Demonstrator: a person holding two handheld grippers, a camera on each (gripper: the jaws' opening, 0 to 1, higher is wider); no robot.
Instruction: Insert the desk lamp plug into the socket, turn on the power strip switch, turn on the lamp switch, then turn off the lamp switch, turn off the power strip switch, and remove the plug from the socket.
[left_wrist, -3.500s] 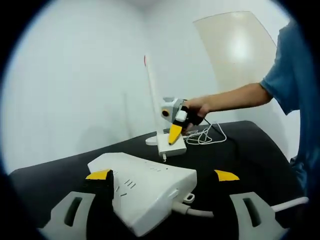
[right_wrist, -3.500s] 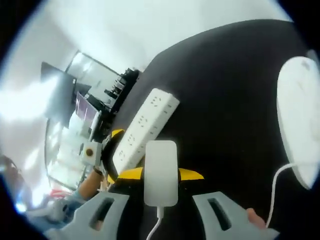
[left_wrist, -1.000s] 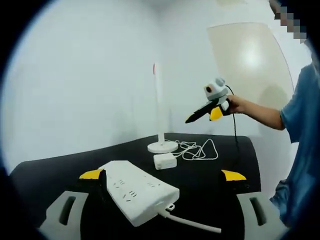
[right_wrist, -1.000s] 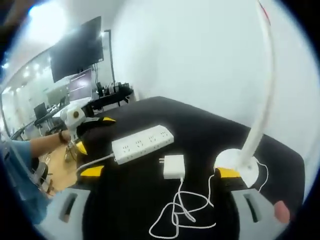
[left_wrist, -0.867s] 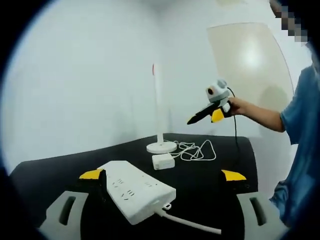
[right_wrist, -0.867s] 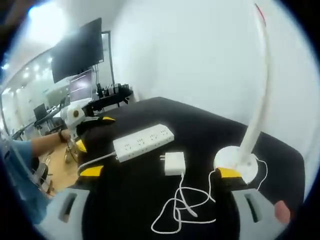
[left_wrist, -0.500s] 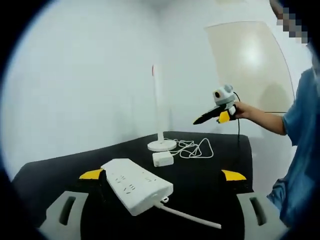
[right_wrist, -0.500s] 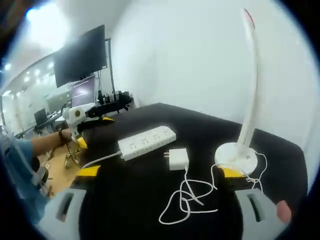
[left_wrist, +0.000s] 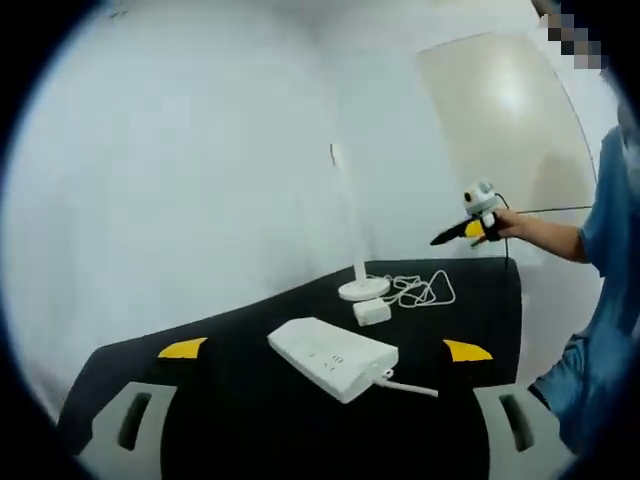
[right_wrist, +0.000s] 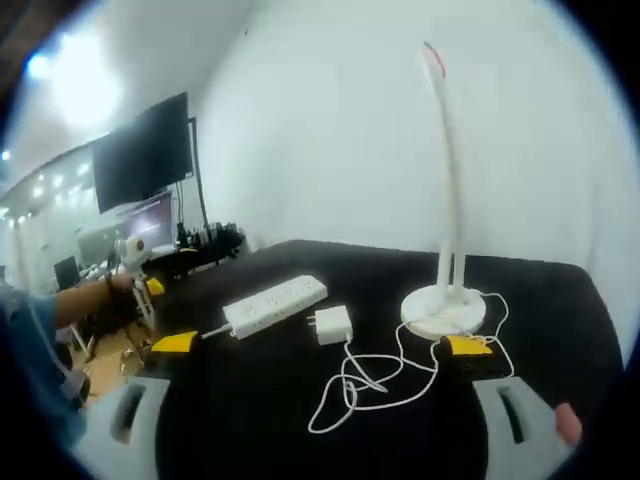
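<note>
The black bench (right_wrist: 560, 300) carries the power strip (right_wrist: 274, 304), the plug (right_wrist: 331, 325) just beside it at 4 o'clock, the coiled cord (right_wrist: 375, 385) and the desk lamp (right_wrist: 446, 180) at 3 o'clock. Bare bench surrounds them. A monitor (right_wrist: 142, 155) stands beyond the 9 o'clock edge. The left gripper (left_wrist: 324, 352) and the right gripper (right_wrist: 318, 346) have jaws spread, holding nothing, off the bench.

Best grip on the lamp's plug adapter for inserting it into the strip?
Take the plug adapter across its two flat side faces, coming from above. It lies flat on the black table, prongs pointing toward the power strip, cord trailing off the opposite end. Pinching the sides probably keeps both prongs and cord clear.
</note>
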